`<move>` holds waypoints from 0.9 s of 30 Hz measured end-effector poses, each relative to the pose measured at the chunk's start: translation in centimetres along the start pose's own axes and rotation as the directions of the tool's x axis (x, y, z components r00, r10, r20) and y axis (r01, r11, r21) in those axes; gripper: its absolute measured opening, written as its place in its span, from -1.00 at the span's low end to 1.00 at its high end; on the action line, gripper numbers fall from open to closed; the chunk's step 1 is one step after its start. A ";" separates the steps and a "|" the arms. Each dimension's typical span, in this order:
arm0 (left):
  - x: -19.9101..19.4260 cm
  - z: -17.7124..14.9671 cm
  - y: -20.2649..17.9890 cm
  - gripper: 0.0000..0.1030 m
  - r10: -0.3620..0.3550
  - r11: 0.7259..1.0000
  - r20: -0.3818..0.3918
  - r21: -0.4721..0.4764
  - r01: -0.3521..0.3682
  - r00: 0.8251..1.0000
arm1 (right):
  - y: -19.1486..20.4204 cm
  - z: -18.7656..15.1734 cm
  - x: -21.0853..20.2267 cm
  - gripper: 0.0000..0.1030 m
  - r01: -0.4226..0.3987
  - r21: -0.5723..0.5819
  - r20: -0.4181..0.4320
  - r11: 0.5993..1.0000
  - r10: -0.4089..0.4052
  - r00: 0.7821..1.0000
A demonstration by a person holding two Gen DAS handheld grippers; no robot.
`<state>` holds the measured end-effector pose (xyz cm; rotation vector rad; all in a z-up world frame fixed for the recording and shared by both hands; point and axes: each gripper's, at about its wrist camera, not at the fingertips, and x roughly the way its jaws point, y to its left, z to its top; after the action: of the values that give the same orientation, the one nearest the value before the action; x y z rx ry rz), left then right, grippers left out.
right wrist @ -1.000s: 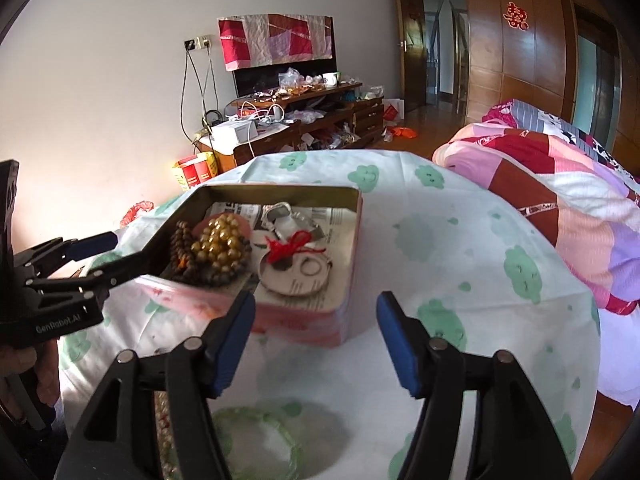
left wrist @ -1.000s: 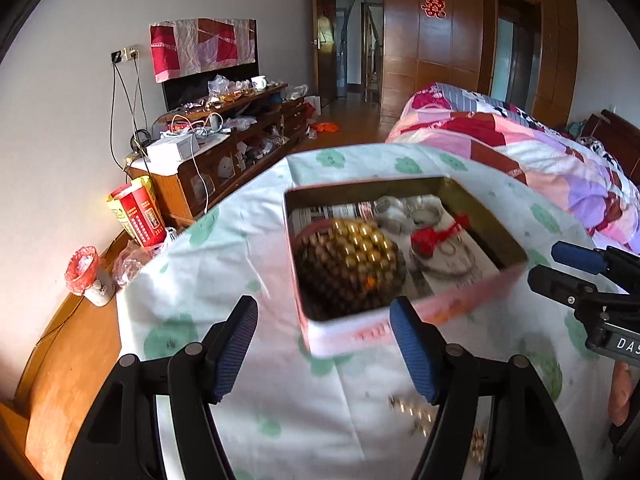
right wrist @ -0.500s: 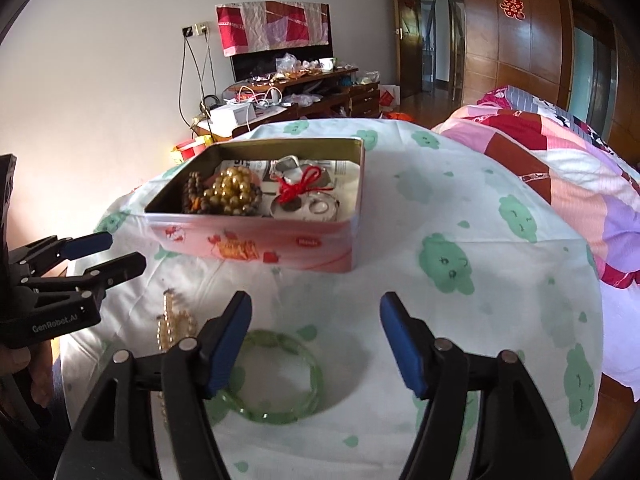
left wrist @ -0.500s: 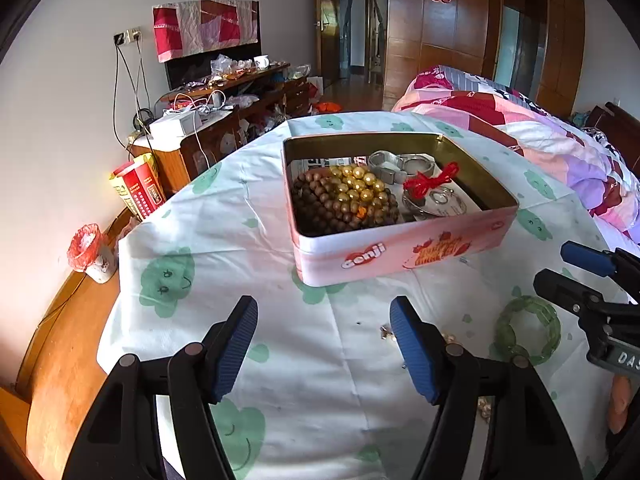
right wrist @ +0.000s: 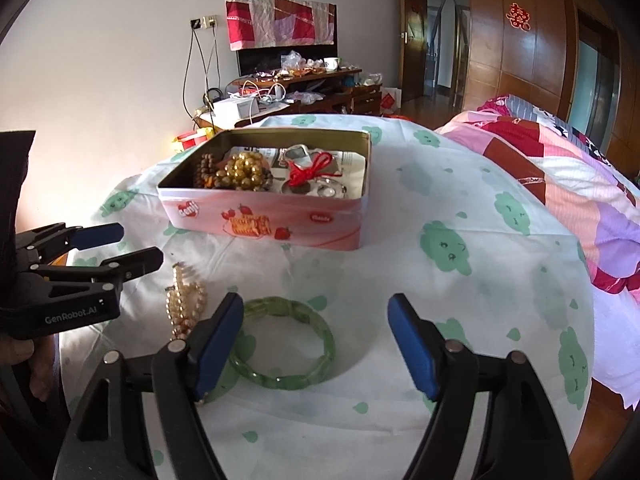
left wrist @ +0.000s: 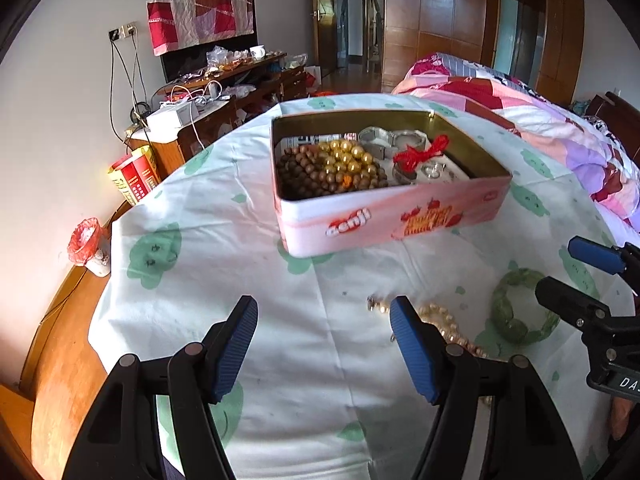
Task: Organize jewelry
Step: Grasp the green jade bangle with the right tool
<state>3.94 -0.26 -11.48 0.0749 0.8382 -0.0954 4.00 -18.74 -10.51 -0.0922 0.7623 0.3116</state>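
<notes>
You're pulling back from the tin (right wrist: 264, 216); right gripper (right wrist: 316, 344) opening, empty, above bangle (right wrist: 286, 342) lower center; left gripper (left wrist: 324, 344) released, empty.

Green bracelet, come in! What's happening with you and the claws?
Left claw open, empty. Right claw opening, nothing gripped. Green bracelet flat on cloth beside pearl strand, outside tin. Path clear.
</notes>
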 end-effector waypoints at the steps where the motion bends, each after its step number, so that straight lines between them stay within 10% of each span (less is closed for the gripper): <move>1: 0.0 -0.2 0.0 0.34 0.000 1.000 -0.004 -0.003 0.000 1.000 | 0.0 -0.1 0.0 0.50 0.001 -0.001 -0.004 1.000 -0.001 1.000; 22: 0.0 -0.4 0.9 0.34 -0.009 0.997 -0.005 -0.082 0.009 1.000 | 2.2 -0.4 3.2 0.46 -0.044 -0.079 -0.177 0.996 0.030 0.984; 27: -0.3 -0.4 0.6 0.34 -0.033 0.996 0.005 -0.085 0.033 0.999 | 1.3 -0.6 2.5 -0.63 -0.011 -0.061 -0.146 0.998 0.002 0.989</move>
<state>3.50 0.41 -11.50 -0.0192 0.8390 -0.0906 4.94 -17.03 -12.63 -0.1725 0.8985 0.3371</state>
